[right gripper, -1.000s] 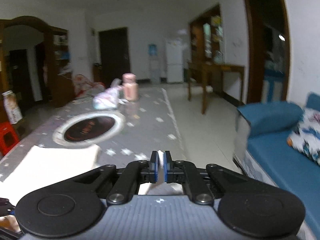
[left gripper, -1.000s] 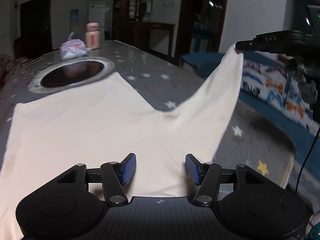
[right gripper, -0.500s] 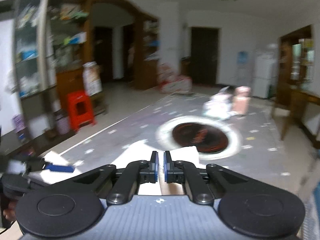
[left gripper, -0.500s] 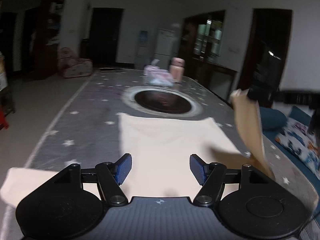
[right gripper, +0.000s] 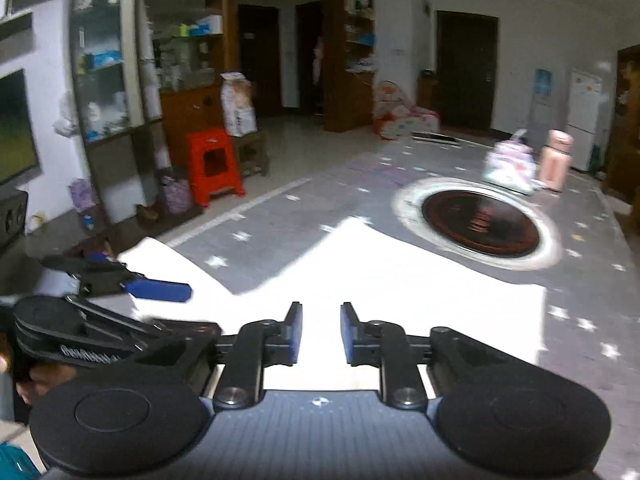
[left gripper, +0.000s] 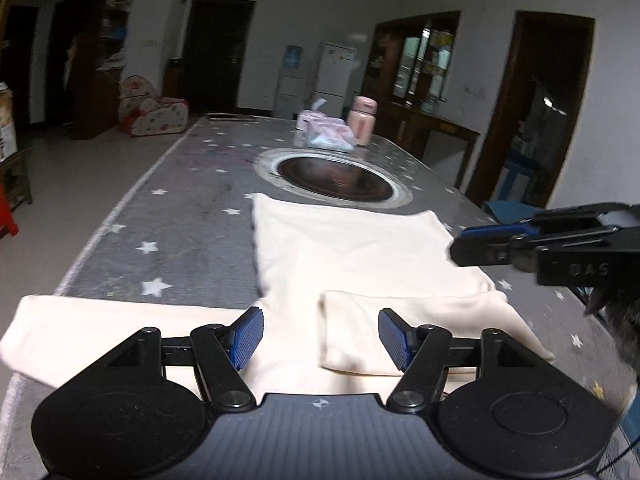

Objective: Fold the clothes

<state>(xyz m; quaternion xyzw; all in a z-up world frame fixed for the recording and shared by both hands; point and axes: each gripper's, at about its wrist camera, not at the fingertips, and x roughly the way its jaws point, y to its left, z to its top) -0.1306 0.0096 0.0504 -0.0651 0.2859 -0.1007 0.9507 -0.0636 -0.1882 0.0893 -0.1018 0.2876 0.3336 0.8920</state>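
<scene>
Item: cream garment [left gripper: 360, 256], one piece, spread flat on the grey star-print table [left gripper: 192, 216]. Body runs toward 12 o'clock from your left gripper [left gripper: 320, 336]. Right sleeve [left gripper: 420, 328] is folded inward and lies on the body, just past the left gripper's right pad. Left sleeve [left gripper: 104, 328] lies outstretched toward 9 o'clock, long axis running 9-to-3, cuff end near the table's near-left edge.

Left gripper: jaws wide apart, holding nothing, poised above the shoulder line of the garment.

Right gripper [right gripper: 320, 332]: jaws parted by a narrow gap, nothing between them; it hangs over the cloth at about 2 o'clock in the left wrist view.

Relation that governs your next move: the unfolded left sleeve lies at 9 o'clock of the left gripper, and that gripper looks much the nearer of the two. By my judgement you take the cuff end with the left and carry it along the sleeve's axis toward 3 o'clock, to match the folded side.

Surroundings: round inset hotplate [left gripper: 334, 178] at 12 o'clock, just beyond the garment's far hem; tissue pack [left gripper: 326, 134] and pink bottle [left gripper: 362, 120] further on, well apart from the cloth. Red stool [right gripper: 214, 164] on the floor.

Obstructions: none on the sleeve's path; keep the right gripper from crossing it.
</scene>
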